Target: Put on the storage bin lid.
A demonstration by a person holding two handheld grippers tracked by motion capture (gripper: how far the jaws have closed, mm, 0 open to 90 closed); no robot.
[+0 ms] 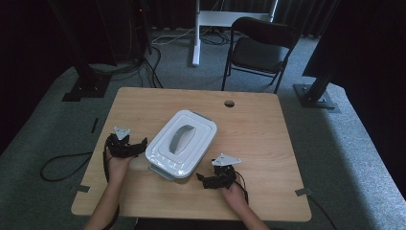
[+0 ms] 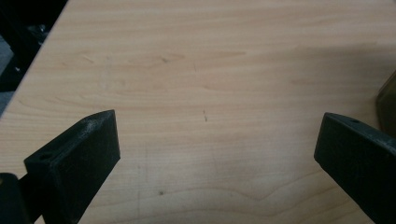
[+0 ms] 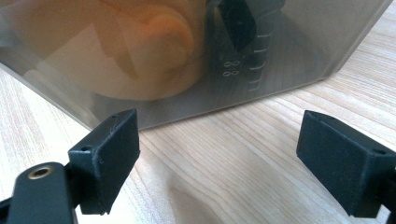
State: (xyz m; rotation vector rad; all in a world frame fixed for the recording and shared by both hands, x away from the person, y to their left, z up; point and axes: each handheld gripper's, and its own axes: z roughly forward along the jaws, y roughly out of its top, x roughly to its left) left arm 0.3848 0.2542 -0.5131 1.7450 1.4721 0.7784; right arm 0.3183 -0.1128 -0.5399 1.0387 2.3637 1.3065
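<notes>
Right gripper [image 1: 198, 181] open beside lidded box [image 1: 181, 143]; chair [image 1: 261, 45] beyond table [image 1: 268, 143].

**Lidded box sitting mid-table**

Box [image 1: 181, 143] is lying flat near the middle of the table, turned diagonally to the table edges. White lid is sitting on it, closed, with a grey handle [image 1: 181, 138] recessed along its centre. Grey latches are showing at the near and far short ends. In the right gripper view, the box wall [image 3: 289, 51] is reading translucent grey, with blurred orange-tan contents showing through.
</notes>
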